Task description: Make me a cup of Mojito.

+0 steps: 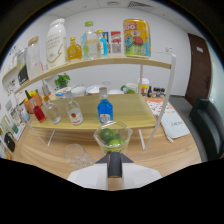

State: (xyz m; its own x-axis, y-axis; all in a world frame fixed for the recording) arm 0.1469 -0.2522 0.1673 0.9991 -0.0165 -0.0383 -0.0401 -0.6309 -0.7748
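Tongs [114,161] gripping lime cup [113,137] above wooden table [170,152]

- You see a shelf rack [159,63] with a white frame and two wooden boards, standing on the wooden table [172,156].
- On its upper board you find a tall white jar [56,42], and to one side of it a small bottle of orange liquid [74,50].
- On the same board, near the other end, stands a yellow can with colourful print [137,37].
- Behind the rack, between the two boards, a small green plant [62,80] shows.
- On the table beside the rack lies a white sheet [175,128]; it carries perhaps some writing, which you cannot read.
- Beyond the sheet there is a dark chair [208,125], and behind it a brown door [199,65].
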